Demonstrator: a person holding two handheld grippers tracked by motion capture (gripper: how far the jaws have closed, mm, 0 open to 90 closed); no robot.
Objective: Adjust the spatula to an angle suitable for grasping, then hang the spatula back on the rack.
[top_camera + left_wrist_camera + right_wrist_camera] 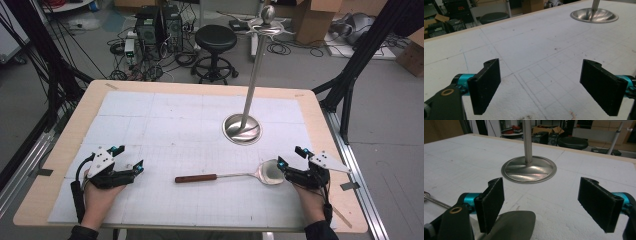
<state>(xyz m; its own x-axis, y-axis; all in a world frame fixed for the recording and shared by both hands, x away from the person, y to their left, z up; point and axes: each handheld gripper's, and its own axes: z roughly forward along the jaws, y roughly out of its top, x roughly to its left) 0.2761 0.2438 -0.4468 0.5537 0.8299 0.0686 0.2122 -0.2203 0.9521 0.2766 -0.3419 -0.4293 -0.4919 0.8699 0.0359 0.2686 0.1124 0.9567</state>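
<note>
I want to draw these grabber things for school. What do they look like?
Each gripper, left and right, is black with two flat, ridged black pads, bright blue bits behind them and a grey three-cornered plate on top. A black cable trails from the left one. The person wears dark sleeves.

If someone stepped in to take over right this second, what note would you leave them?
Left claw: open, holding nothing, resting on the white mat at the near left.
Right claw: open, holding nothing, right at the bowl end of the ladle.
The ladle lies flat on the mat, wooden handle pointing toward the left claw.
The metal stand is upright behind it, hooks at the top bare.
Done: nothing gripped yet.
Left: probably grip the ladle, lift it and hang it on the stand.
</note>
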